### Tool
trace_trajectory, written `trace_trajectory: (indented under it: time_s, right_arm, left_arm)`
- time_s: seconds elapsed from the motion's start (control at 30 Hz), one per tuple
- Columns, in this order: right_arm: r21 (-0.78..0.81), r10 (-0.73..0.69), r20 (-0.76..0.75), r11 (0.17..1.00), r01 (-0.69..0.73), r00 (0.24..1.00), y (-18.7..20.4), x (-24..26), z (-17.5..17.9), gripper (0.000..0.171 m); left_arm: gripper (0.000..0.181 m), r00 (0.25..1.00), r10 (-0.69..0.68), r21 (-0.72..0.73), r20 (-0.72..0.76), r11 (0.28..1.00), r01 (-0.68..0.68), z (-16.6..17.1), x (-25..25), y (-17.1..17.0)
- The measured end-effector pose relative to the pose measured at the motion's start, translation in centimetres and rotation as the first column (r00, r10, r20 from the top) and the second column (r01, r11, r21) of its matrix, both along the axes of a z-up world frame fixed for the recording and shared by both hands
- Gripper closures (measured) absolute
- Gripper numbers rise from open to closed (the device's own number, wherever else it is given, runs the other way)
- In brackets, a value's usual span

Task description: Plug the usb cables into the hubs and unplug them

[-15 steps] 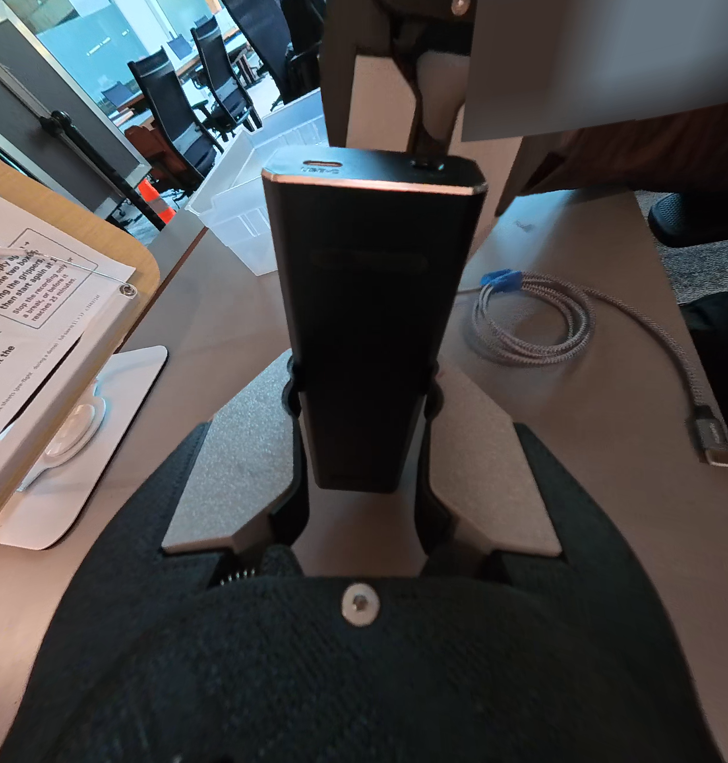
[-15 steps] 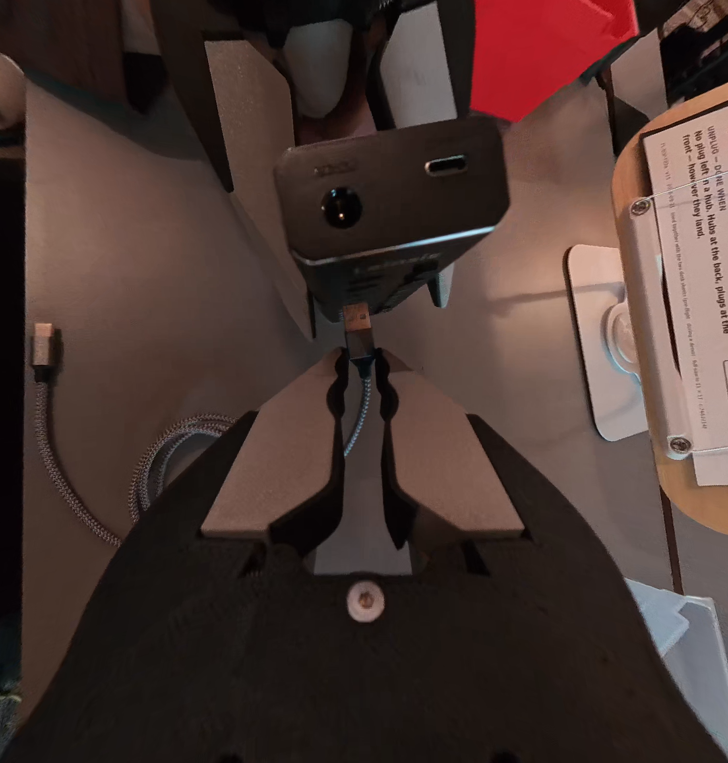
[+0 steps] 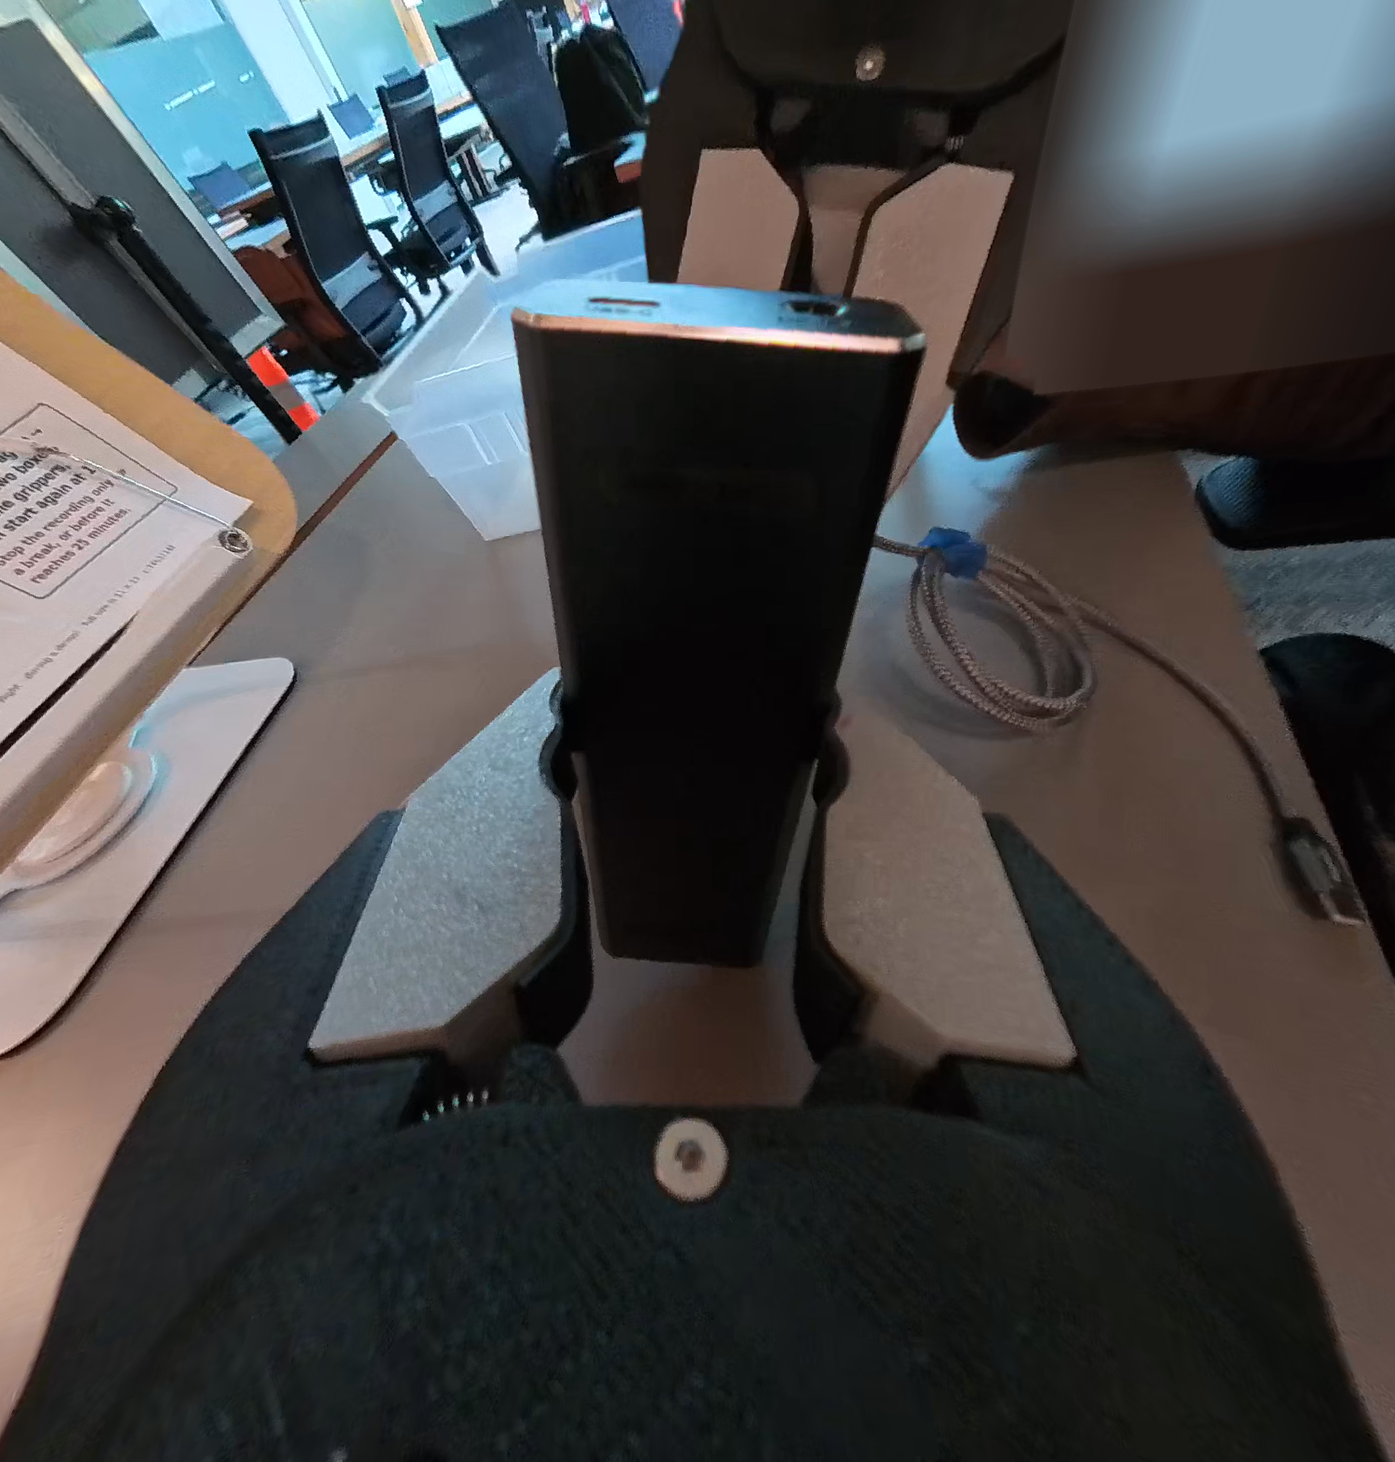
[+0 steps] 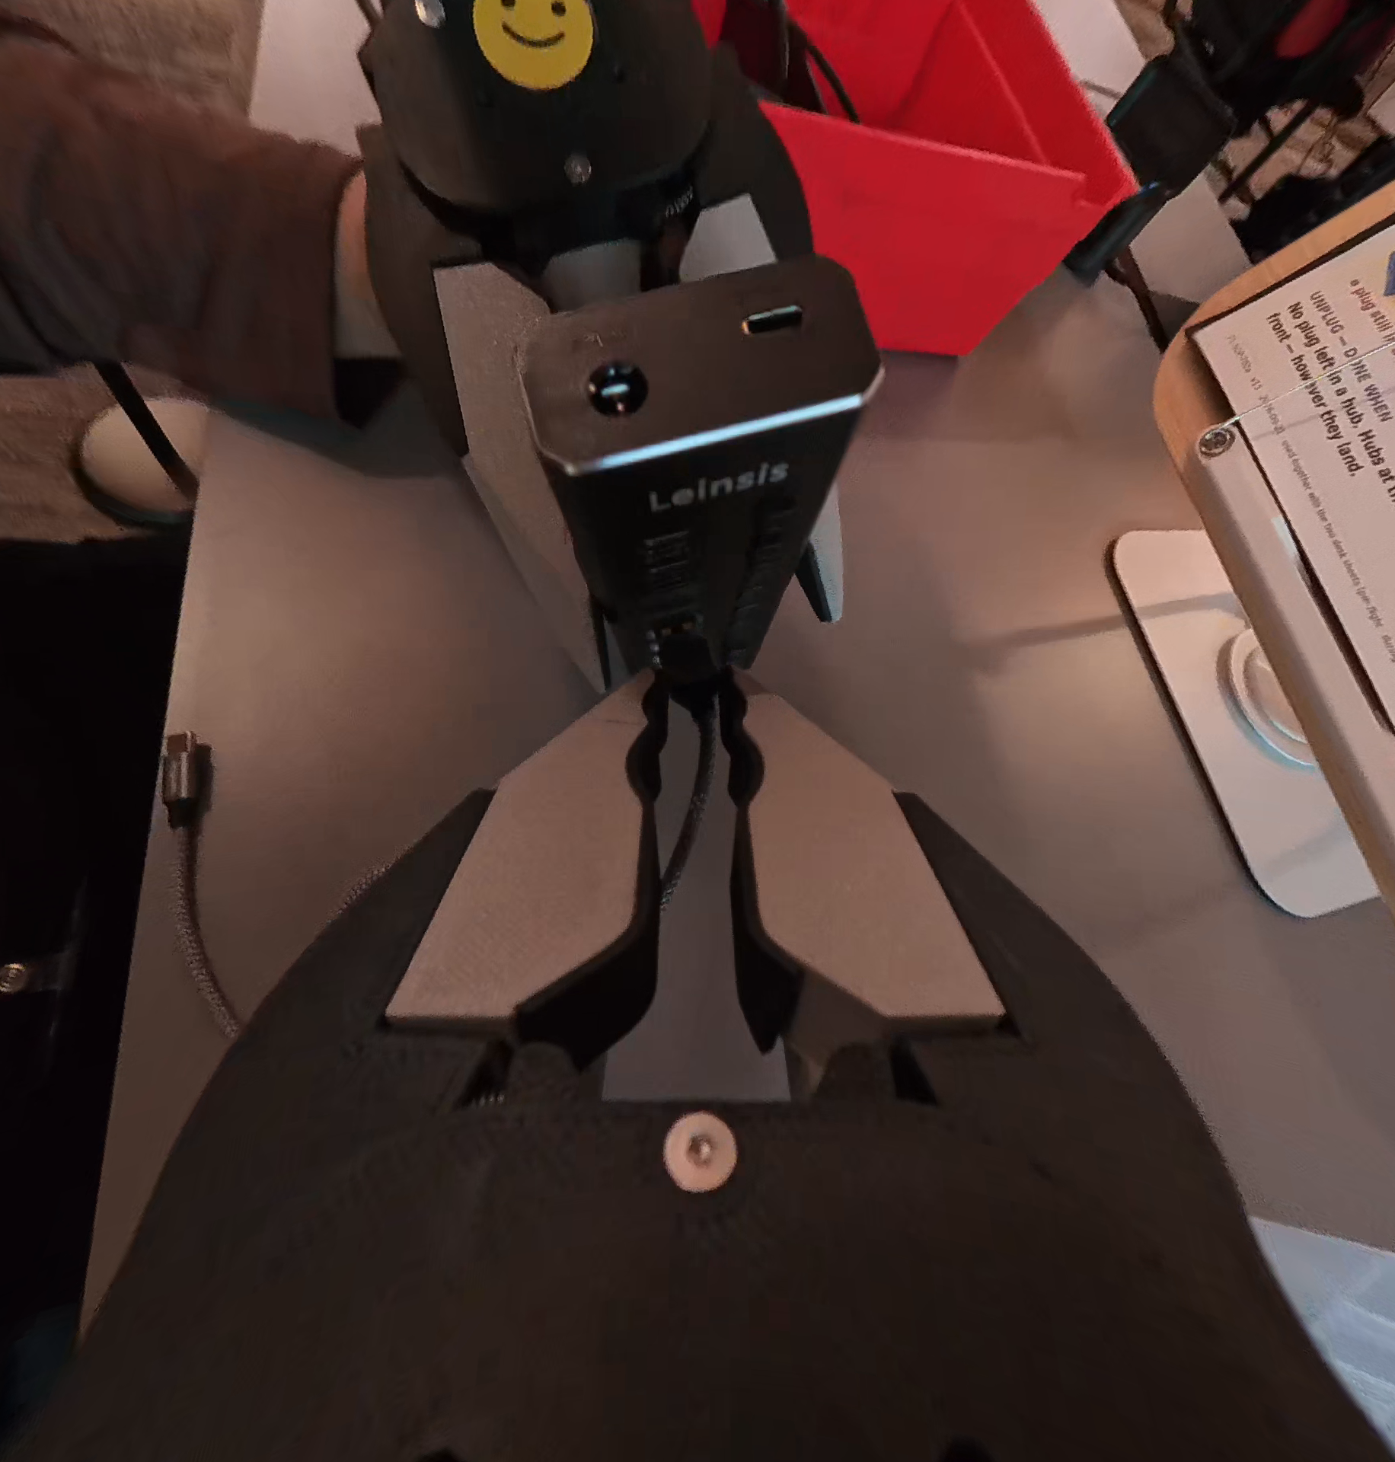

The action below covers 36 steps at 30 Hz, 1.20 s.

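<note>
1. The tabletop (image 3: 409,601) is seen under everything, grey and mostly bare. A paper sheet on a stand (image 3: 85,554) is set off to one side and a red bin (image 4: 939,229) sits at the back.

2. The hub (image 3: 710,601), a dark slab with hard metal-looking edges, is held up off the tabletop by the left gripper (image 3: 698,759). The jaws are closed against its two long sides near the lower end. It's judged to be rigid and fairly light but slick, so a grip low on the flat sides like this one makes sense; the port face should be kept free.

3. A spare braided cable (image 3: 1003,633) is left coiled on the tabletop, well apart from the hub, with its plug lying loose. It's judged soft and floppy, so only the hard plug shell is worth grabbing.

4. The right gripper (image 4: 690,688) is nearly shut, and the small plug (image 4: 682,653) is pinched at the very tips. The plug is seen right at a port on the hub's face, with its cord trailing back between the jaws. How deep it's seated can't be told. It's judged stiff but tiny, so a straight push or pull is needed, no wiggling.
</note>
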State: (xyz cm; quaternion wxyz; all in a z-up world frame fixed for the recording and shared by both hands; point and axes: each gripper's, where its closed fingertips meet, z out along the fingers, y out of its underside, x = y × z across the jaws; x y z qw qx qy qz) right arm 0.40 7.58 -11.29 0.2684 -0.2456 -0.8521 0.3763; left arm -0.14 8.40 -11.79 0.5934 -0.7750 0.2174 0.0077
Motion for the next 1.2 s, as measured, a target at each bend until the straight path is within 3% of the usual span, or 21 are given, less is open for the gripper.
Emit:
trace_trajectory:
  time_s: [0.17,0.9,1.2]
  right_arm:
    - [-0.152,0.049,-0.048,0.987,-0.056,0.998,-0.5,0.5,1.5,0.162]
    - [-0.219,0.056,-0.075,0.973,-0.071,0.996,-1.8,0.0,1.2,0.162]
    - [-0.258,0.008,-0.013,0.966,-0.011,1.0,-0.5,-0.9,0.3,0.162]
  left_arm:
    - [0.123,0.991,-0.071,0.089,0.11,0.994,0.062,2.0,0.6,-0.6]
    - [0.122,0.973,-0.146,0.183,0.18,0.977,0.113,3.7,1.0,-1.2]
    - [0.123,0.985,-0.042,0.037,0.167,0.999,0.036,1.1,-0.5,-0.4]
